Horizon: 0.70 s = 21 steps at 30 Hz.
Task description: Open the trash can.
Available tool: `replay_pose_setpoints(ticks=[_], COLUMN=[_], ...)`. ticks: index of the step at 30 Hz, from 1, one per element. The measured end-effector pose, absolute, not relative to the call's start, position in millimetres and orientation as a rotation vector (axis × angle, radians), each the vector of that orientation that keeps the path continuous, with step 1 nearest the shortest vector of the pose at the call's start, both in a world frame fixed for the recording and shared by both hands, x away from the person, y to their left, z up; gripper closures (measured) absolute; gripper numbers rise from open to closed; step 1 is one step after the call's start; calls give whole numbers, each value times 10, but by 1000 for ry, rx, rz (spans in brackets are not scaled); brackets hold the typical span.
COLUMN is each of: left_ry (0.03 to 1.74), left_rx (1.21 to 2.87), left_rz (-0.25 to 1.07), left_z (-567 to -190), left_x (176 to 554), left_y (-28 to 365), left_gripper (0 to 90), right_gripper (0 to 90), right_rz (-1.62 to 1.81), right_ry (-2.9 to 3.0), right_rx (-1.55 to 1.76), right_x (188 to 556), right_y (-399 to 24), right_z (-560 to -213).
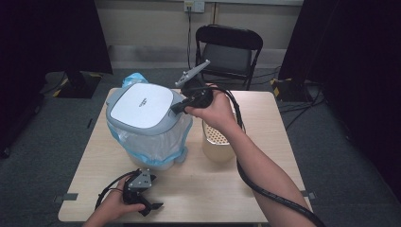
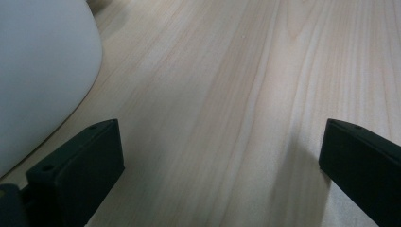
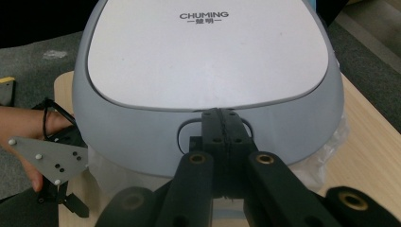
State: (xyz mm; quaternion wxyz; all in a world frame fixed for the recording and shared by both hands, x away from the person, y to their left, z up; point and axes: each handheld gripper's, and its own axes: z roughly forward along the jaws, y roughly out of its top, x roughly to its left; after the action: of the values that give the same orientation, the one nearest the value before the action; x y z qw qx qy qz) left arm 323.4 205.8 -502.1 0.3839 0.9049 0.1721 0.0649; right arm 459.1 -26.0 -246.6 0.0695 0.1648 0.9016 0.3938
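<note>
While the right hand-held gripper [image 3: 222, 124], jaws fully closed, presses the button [image 3: 189, 135] on the trash bin [image 1: 142, 111] lid just ahead, the bin could slide across the surface [image 1: 213, 189]; the left hand-held gripper [image 2: 217, 156] rests open, empty, beside it.

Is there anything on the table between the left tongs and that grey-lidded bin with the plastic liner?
No. In the high view, bare pale wood separates the left tongs from the grey-lidded white bin. The left gripper view shows wood grain between the open jaws.
</note>
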Motion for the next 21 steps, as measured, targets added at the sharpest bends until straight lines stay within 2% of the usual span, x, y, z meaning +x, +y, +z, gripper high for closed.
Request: replay_pose_setpoints(ticks=[13, 16, 21], left_ry=[440, 440, 439], left_rx=[2298, 2300, 2301], left_rz=[160, 160, 162], left_z=[-5026, -5024, -5023], left_x=[3234, 3234, 3235], left_y=[2057, 2058, 2058], left_gripper=[0, 0, 0], right_gripper=[900, 855, 728], right_rz=[1162, 1187, 1214], right_ry=[2697, 2691, 2683], right_rx=[491, 485, 494], right_x=[4598, 4595, 4561], right_y=[-268, -281, -331], right_z=[-2447, -2457, -2480])
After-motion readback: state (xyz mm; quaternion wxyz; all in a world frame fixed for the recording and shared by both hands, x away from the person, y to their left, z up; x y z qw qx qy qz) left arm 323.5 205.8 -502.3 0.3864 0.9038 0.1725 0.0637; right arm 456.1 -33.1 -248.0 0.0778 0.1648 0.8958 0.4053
